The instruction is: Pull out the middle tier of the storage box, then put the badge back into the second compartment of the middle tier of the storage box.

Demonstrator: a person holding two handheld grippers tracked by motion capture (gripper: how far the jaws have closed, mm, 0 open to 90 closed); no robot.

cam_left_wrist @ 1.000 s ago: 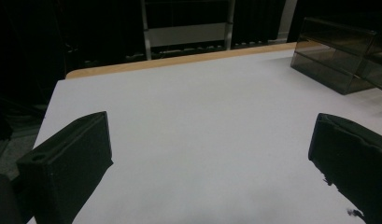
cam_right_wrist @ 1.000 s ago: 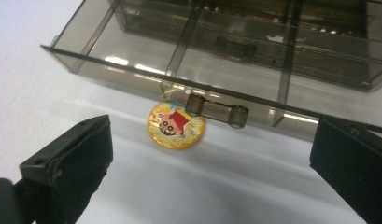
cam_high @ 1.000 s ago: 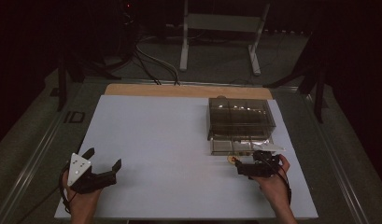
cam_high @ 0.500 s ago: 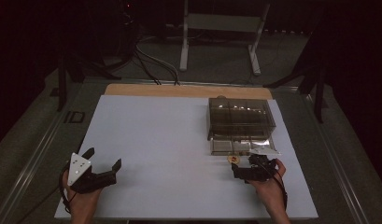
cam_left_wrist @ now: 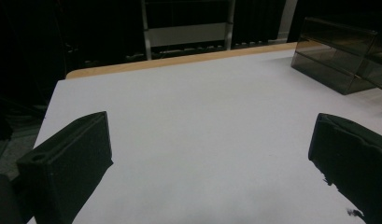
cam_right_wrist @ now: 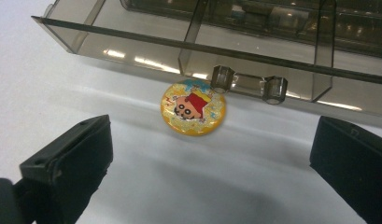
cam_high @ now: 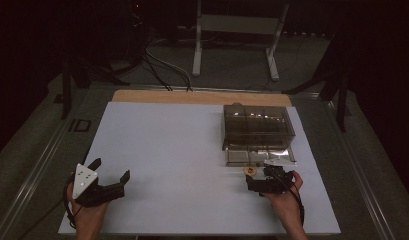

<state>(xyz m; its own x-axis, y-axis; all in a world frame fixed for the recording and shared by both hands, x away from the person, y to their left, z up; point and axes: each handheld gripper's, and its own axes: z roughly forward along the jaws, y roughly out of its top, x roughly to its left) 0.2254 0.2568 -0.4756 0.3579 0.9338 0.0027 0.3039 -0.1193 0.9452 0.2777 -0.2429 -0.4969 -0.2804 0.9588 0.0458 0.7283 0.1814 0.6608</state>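
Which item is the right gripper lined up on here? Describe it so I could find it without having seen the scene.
Start at the smoky transparent drawer box on the right of the white table; its bottom drawer is pulled out. Just outside the drawer front, beside the drawer handle, lies a round yellow cartoon badge, ahead of the open right gripper. It is the one colourful thing there.

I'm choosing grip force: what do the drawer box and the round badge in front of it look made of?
Drawer box: likely hard smoked plastic, glossy; you see through its walls and they carry bright highlights.
Badge: printed cartoon face under a shiny, glittery, perhaps domed coating; the backing, metal or plastic, is hidden.
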